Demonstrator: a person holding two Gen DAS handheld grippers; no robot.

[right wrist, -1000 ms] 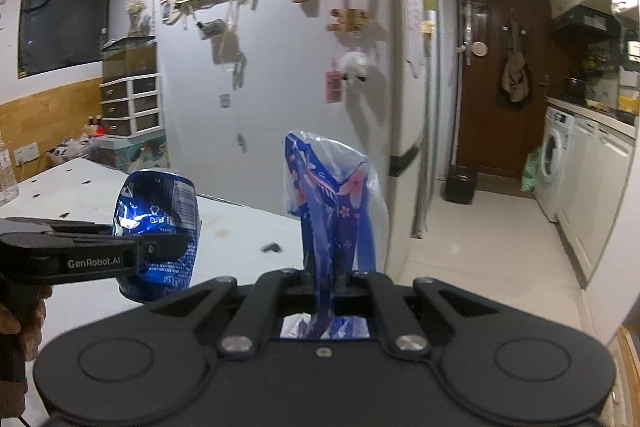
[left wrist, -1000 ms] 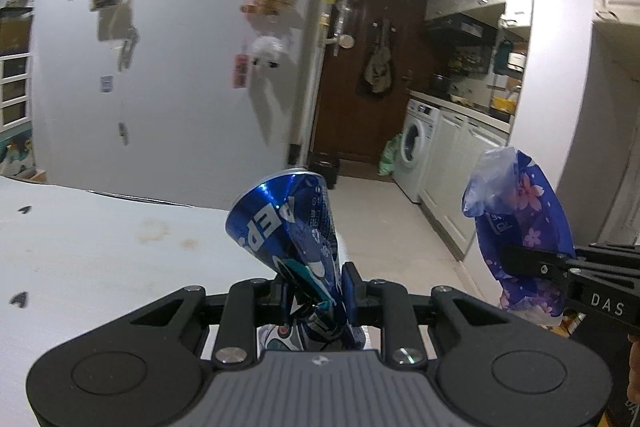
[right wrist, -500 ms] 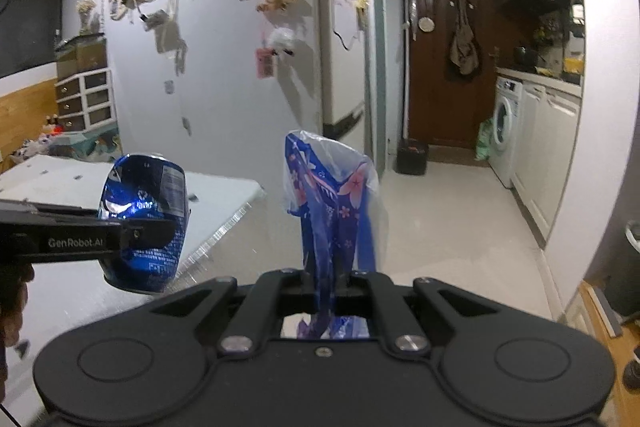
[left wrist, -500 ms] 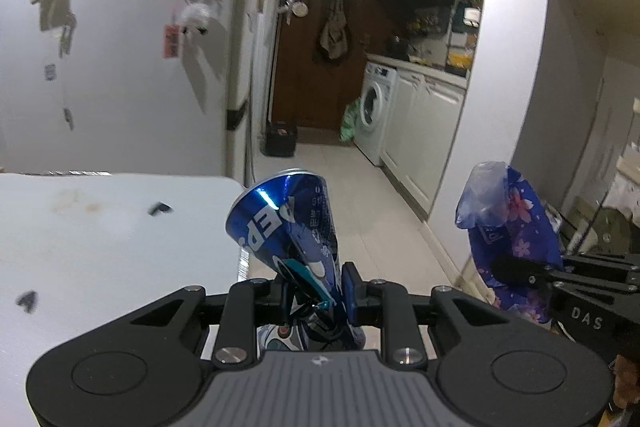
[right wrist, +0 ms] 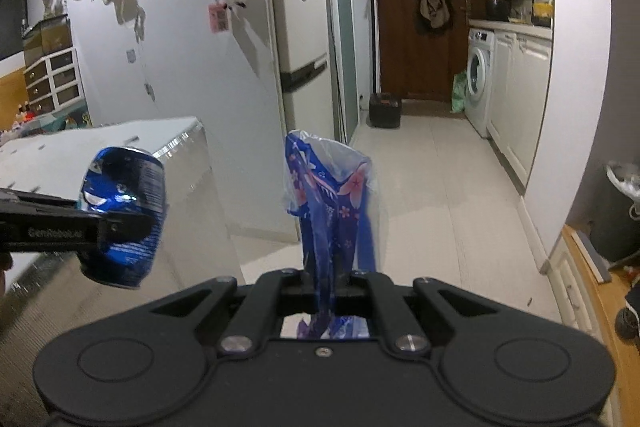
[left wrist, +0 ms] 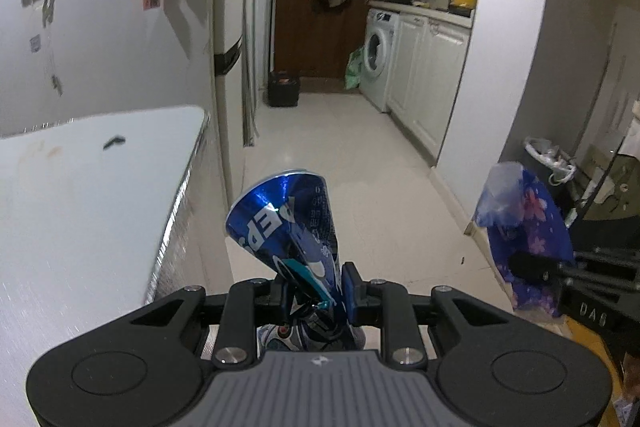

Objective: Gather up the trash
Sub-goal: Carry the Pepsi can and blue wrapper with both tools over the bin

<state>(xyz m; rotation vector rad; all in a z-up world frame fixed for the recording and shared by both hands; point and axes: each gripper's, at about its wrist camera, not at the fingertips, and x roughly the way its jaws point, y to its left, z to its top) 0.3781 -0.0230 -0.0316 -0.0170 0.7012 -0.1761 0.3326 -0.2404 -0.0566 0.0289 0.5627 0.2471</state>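
A crushed blue soda can [left wrist: 288, 227] sticks up from my left gripper [left wrist: 318, 293], whose jaws are shut on its flattened lower end. The same can [right wrist: 124, 219] hangs at the left of the right wrist view, held by the left gripper [right wrist: 120, 227]. My right gripper [right wrist: 326, 287] is shut on a blue flowered plastic wrapper [right wrist: 332, 211] that stands up between its jaws. That wrapper [left wrist: 524, 235] and the right gripper [left wrist: 524, 265] show at the right of the left wrist view. A dark trash bin [left wrist: 550, 163] with a white liner stands on the floor beyond them, by the wall.
A white table [left wrist: 92, 195] with a ridged metal edge lies to the left. A fridge [right wrist: 304, 39] and decorated wall are behind it. A tiled corridor [left wrist: 340, 155] runs past white cabinets and a washing machine [left wrist: 378, 59] to a brown door. The bin [right wrist: 620, 211] sits at right.
Both grippers have swung right, away from the table, and tipped down, still holding can and wrapper. The corridor floor and the lined bin have come into view.
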